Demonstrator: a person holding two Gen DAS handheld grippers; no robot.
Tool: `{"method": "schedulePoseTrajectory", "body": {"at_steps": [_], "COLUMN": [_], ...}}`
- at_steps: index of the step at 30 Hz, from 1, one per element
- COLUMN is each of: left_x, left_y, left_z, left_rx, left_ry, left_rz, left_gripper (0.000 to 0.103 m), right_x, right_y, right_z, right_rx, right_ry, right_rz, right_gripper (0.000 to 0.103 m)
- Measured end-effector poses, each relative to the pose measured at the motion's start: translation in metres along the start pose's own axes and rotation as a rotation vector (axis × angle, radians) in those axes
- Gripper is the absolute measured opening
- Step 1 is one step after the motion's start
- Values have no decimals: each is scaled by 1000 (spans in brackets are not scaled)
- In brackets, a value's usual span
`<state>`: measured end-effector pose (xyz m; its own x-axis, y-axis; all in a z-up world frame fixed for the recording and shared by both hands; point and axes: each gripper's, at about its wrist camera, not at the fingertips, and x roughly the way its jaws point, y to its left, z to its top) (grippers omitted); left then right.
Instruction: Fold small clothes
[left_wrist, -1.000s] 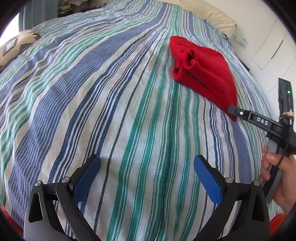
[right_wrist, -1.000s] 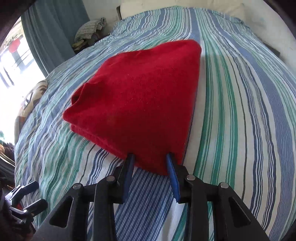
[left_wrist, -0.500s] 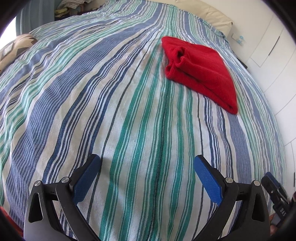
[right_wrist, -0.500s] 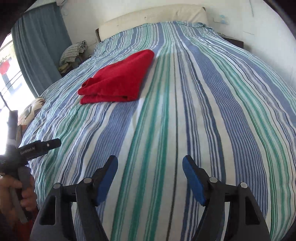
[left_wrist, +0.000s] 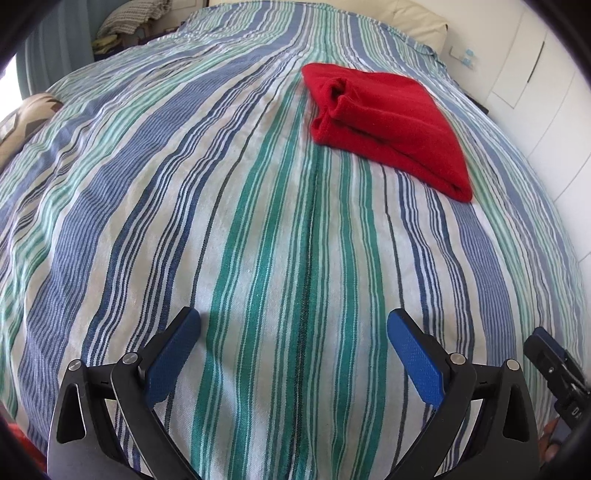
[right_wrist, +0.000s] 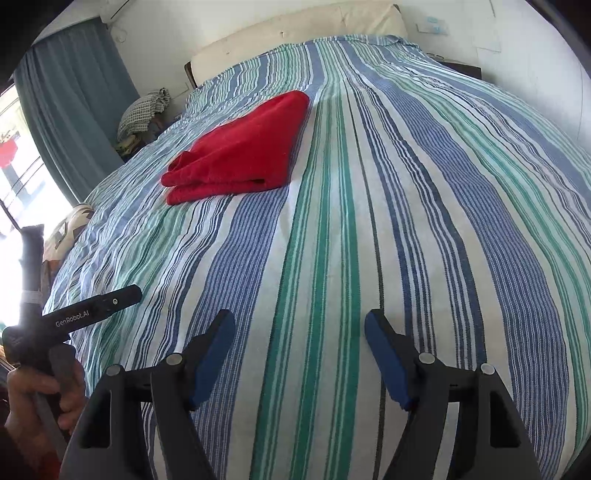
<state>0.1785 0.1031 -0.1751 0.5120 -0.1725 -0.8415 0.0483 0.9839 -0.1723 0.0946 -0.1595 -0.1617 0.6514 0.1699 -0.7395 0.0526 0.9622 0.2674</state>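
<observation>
A folded red garment (left_wrist: 388, 122) lies flat on the striped bedcover (left_wrist: 258, 221), far ahead and to the right in the left wrist view. In the right wrist view the red garment (right_wrist: 240, 155) sits ahead and to the left. My left gripper (left_wrist: 293, 332) hovers open over bare bedcover, with nothing between its blue pads. Well back from the garment, my right gripper (right_wrist: 299, 332) is open too and holds nothing. A hand (right_wrist: 40, 402) grips the handle of the other gripper at the lower left of the right wrist view.
A cream headboard cushion (right_wrist: 295, 33) lines the far end of the bed. A checked cloth pile (right_wrist: 146, 110) and a blue curtain (right_wrist: 74, 110) stand at the far left, beside a bright window. White cupboard doors (left_wrist: 535, 74) run along the right side.
My right gripper let go of the red garment's corner, opened, and pulled back a good way toward the near edge. The left gripper stayed nearly still and open.
</observation>
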Motion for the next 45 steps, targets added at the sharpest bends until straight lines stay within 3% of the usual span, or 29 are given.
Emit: {"method": "schedulePoseTrajectory", "body": {"at_steps": [2,5,7,9,12,16,20,23,24,25,26,27,28,29,30,31,36,38,39,41,42,43,44,45], "left_x": [-6,-17,-20,-15,2,59,110,126,128,130,130,130,128,123,113,103,32,12,9,22,38,57,71,78], "left_y": [4,19,27,28,17,0,-7,-12,-15,-16,-14,-14,-15,-20,-29,-36,-64,-75,-78,-81,-82,-82,-78,-73], "left_z": [2,23,55,100,162,206,214,211,209,208,208,206,208,211,214,219,239,242,240,226,212,197,178,161], "left_rx": [-34,-168,-235,-238,-165,-97,-17,22,41,44,25,3,-16,-14,6,23,61,84,88,84,79,74,75,78], "left_ry": [24,27,-10,-39,-102,-29,48,61,61,64,69,78,89,89,67,47,-99,-122,-113,-52,6,65,115,150], "left_rz": [-89,-286,-346,-365,-332,-254,-55,-23,-9,-2,-21,-64,-116,-107,-87,-104,-215,-242,-246,-229,-205,-174,-140,-110], "left_gripper": [101,101,101,101,101,101,101,103,103,100,94,62,30,28,16,15,15,16,19,36,61,70,69,68], "right_x": [0,-1,0,5,19,61,144,205,216,217,217,219,216,208,200,188,118,97,91,87,90,97,105,114], "right_y": [-1,-8,-14,-19,-20,-13,-8,-13,-12,-7,0,6,12,21,30,39,58,55,50,31,15,-2,-21,-40], "right_z": [2,14,30,54,105,179,227,226,222,220,222,223,225,229,235,241,278,286,286,277,267,256,242,229], "right_rx": [4,35,44,40,28,46,89,192,197,165,129,117,99,53,-1,-42,-125,-146,-138,-91,-61,-27,2,19], "right_ry": [3,-2,-20,-42,-80,-100,19,145,161,133,128,148,144,128,108,85,-22,-35,-33,-6,18,49,85,131], "right_rz": [12,38,52,70,115,233,302,374,380,374,388,393,373,352,325,310,333,320,309,274,242,199,139,70], "right_gripper": [73,73,76,76,78,86,87,86,85,71,53,36,33,32,30,30,29,29,29,29,30,34,37,51]}}
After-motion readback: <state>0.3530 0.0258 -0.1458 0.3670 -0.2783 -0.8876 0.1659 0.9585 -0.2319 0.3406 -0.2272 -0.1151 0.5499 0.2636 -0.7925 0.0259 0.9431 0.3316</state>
